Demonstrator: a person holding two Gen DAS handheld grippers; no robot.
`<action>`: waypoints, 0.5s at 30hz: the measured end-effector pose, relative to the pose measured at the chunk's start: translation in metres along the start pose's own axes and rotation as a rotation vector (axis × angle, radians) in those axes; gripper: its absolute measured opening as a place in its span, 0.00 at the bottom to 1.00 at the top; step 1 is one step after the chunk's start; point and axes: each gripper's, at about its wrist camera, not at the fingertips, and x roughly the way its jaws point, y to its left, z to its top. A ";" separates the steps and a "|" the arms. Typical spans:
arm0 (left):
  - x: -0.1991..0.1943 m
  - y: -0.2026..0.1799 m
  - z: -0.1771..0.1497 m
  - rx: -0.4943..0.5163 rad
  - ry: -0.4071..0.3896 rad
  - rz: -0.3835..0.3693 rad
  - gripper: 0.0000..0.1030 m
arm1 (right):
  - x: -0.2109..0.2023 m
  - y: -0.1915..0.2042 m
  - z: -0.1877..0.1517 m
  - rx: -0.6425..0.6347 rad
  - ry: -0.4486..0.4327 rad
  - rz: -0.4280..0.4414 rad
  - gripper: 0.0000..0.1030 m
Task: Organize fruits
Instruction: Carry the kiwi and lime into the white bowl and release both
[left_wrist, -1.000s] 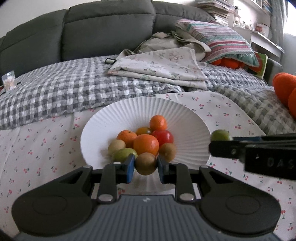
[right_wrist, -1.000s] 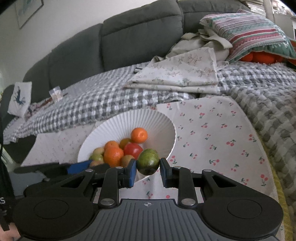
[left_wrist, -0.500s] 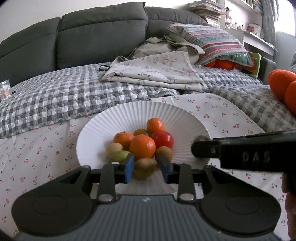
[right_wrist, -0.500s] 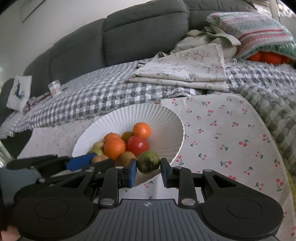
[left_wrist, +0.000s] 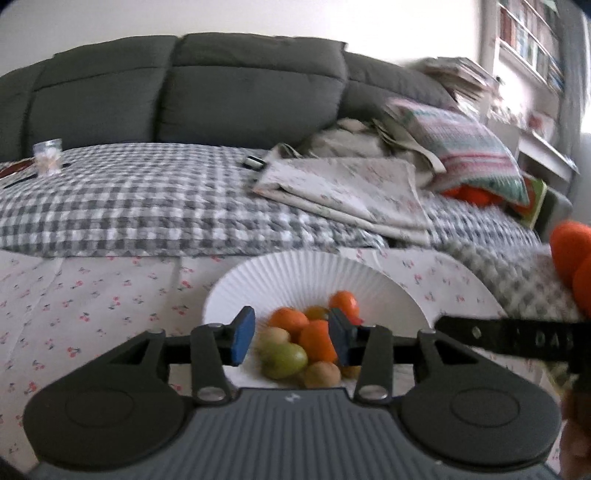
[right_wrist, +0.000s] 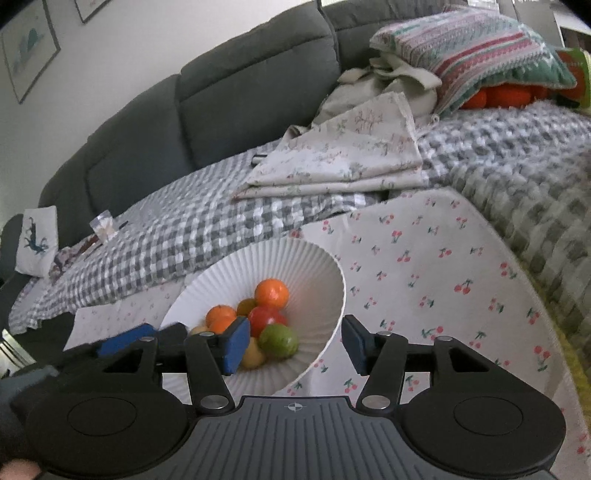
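We count one white ribbed bowl (right_wrist: 321, 280) on the cherry-print cloth (right_wrist: 424, 280) that covers the counter in front of the grey sofa (right_wrist: 221, 103).

Fruits in the bowl, right wrist view:
- three oranges: top one (right_wrist: 272, 293), left one (right_wrist: 220, 316), and a third partly behind the blue pad;
- one red fruit (right_wrist: 266, 319);
- one green fruit (right_wrist: 278, 341), nearest the bowl's right wall;
- one yellowish fruit (right_wrist: 252, 356);
- one dull amber fruit (right_wrist: 245, 306) behind the red one.

The left wrist view adds one brown fruit (left_wrist: 322, 373) at the near edge and a second green one (left_wrist: 284, 360); blur keeps us from a firmer total.

Right hand-held gripper (right_wrist: 293, 343): jaws apart, having just been opening; the green fruit lies free in the bowl between them, touching no pad.

Left hand-held gripper (left_wrist: 291, 339): jaws apart, also just opening; nothing clamped, and the brown fruit sits in the bowl below them.

Writing: raised letters "DAS" on the right gripper's finger as the left view shows it (left_wrist: 535, 339). One striped cushion (right_wrist: 469, 48), one folded floral cloth (right_wrist: 343, 158).
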 end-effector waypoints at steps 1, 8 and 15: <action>-0.002 0.004 0.001 -0.011 0.000 0.010 0.45 | -0.001 0.001 0.000 -0.005 -0.001 -0.002 0.57; -0.012 0.026 0.000 -0.137 0.039 0.028 0.46 | -0.010 0.015 -0.002 -0.071 0.001 -0.043 0.57; -0.032 0.027 -0.008 -0.141 0.082 0.072 0.47 | -0.047 0.034 0.009 -0.003 -0.054 -0.002 0.63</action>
